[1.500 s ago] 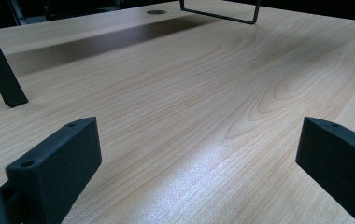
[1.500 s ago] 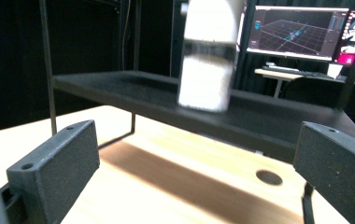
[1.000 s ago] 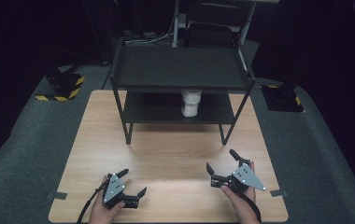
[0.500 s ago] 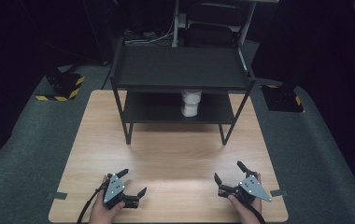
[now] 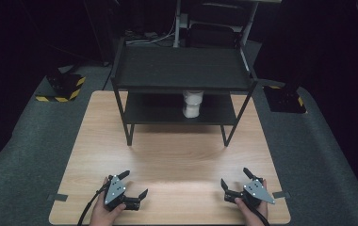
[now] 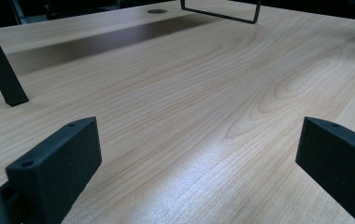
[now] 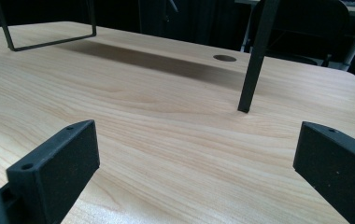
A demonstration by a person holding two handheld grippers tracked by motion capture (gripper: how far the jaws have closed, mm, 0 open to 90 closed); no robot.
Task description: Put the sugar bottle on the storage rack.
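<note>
The left gripper (image 5: 134, 184) and right gripper (image 5: 236, 181) are resting low at the near edge of the table (image 5: 177, 150), well apart, each with jaws spread wide and gripping nothing. The white jar (image 5: 192, 103) is standing on the lower shelf of the black rack (image 5: 182, 70), far from both grippers, at the table's back

We see our left claw (image 6: 199, 163) spread wide just above the pale wooden tabletop (image 6: 189, 93), nothing between its jaws; a black rack leg (image 6: 0, 70) stands ahead to its left.
</note>
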